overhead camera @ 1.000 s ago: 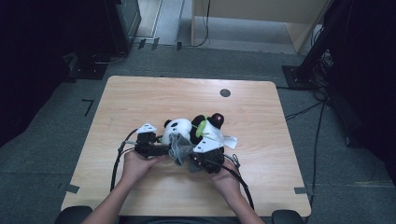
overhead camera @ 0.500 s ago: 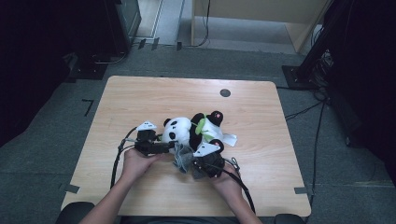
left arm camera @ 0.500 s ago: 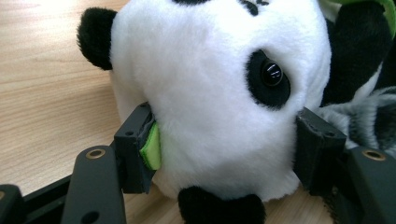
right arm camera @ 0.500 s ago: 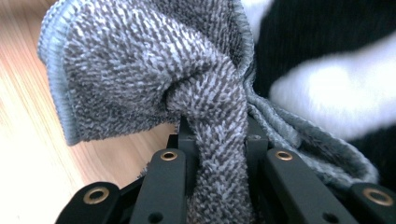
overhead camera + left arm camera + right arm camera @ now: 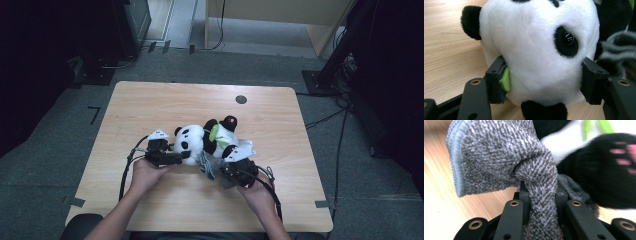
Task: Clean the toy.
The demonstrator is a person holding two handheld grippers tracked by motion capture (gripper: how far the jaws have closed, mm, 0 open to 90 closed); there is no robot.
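Lying at frame centre in the high view, the panda [image 5: 205, 139] runs left-to-right, head toward your left gripper [image 5: 172, 156], which clamps that head. Your right gripper [image 5: 227, 172] pinches the grey sock [image 5: 207, 166] just below the panda; open table [image 5: 150, 107] lies above.
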